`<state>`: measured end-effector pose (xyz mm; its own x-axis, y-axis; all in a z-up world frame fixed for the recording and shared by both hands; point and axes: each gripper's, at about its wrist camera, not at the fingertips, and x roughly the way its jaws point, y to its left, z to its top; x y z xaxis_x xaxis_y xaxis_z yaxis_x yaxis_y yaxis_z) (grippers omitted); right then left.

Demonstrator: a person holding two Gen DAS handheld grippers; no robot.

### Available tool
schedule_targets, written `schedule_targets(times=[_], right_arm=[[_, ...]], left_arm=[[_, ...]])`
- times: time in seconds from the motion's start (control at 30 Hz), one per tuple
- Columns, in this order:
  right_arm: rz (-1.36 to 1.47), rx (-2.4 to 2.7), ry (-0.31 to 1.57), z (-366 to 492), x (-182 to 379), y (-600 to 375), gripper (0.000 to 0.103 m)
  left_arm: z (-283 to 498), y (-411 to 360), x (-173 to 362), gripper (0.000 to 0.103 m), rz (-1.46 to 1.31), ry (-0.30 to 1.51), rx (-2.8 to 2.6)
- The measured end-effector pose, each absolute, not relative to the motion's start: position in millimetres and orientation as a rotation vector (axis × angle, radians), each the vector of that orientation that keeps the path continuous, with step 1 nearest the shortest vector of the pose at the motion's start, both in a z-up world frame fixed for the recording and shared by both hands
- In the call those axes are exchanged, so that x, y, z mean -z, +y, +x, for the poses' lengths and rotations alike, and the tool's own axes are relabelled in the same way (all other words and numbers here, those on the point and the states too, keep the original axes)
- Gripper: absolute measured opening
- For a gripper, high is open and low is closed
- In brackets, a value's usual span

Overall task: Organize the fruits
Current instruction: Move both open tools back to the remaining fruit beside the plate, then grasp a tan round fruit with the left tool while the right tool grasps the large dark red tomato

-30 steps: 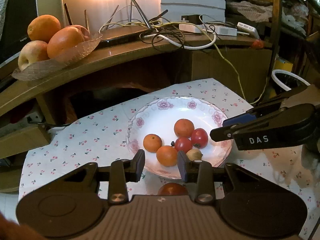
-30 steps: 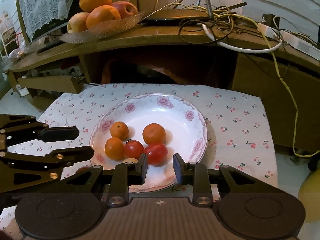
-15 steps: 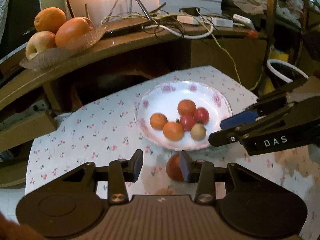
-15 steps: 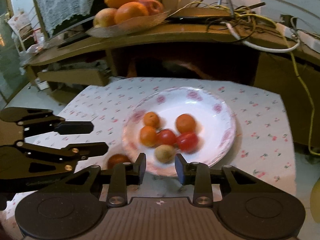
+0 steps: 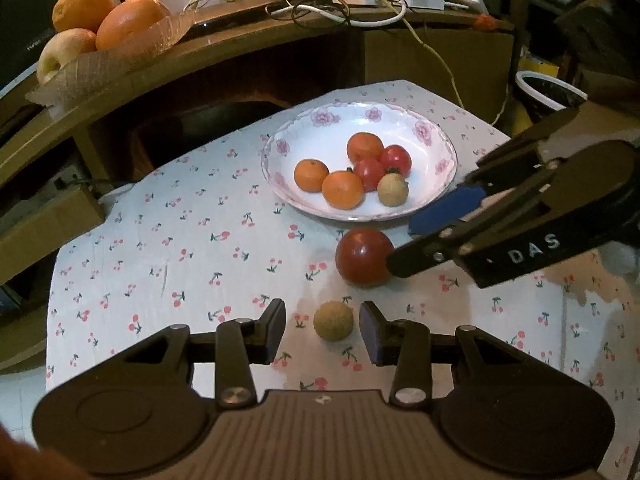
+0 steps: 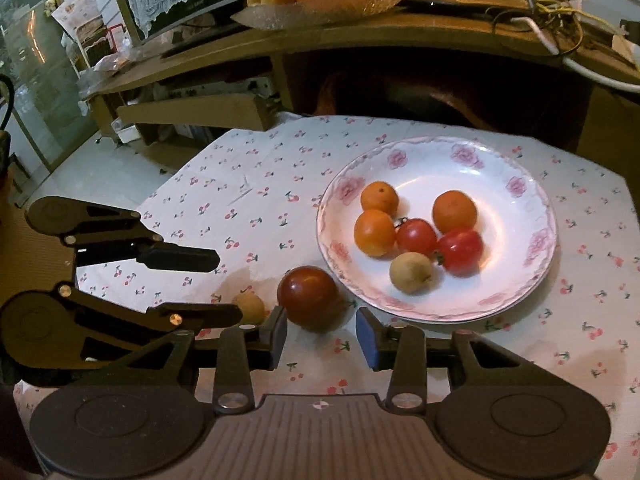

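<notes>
A white floral plate on the cherry-print cloth holds three small oranges, two red tomatoes and a tan longan. A large dark-red tomato and a second tan longan lie on the cloth in front of the plate. My left gripper is open, its fingers either side of the loose longan, apart from it. My right gripper is open just behind the large tomato; it also shows in the left wrist view.
A wooden shelf behind the cloth carries a glass dish of large oranges and an apple, plus tangled cables. A cardboard box lies at the left. The cloth's edges drop to the floor.
Both grippers have pulled back toward me from the plate. The large tomato and the loose longan, partly hidden under the grippers before, now show fully in front of them.
</notes>
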<state>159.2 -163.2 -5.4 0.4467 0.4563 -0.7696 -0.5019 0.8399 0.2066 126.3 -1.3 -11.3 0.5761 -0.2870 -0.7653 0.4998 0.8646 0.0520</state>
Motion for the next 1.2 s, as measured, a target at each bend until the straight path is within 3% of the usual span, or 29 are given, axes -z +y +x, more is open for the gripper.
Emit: schedule_targets(times=[0.13, 0.43, 0.7, 0.93, 1.2], right_arm=[[-0.046, -0.606, 0.932, 161, 9, -158, 0.046], [-0.051, -0.594, 0.947, 166, 21, -147, 0.049], [-0.024, -0.569, 0.963, 171, 28, -149, 0.045], [-0.015, -0.554, 0.985, 167, 24, -157, 0.04], [-0.029, -0.468, 0.993, 130, 12, -185, 0.04]], left_arm=[[125, -2, 19, 0.046, 0.279, 0.854, 0.472], [127, -10, 36, 0.046, 0.285, 0.847, 0.463], [131, -14, 40, 0.046, 0.259, 0.819, 0.454], [129, -15, 40, 0.033, 0.253, 0.83, 0.464], [117, -24, 29, 0.03, 0.268, 0.815, 0.499]])
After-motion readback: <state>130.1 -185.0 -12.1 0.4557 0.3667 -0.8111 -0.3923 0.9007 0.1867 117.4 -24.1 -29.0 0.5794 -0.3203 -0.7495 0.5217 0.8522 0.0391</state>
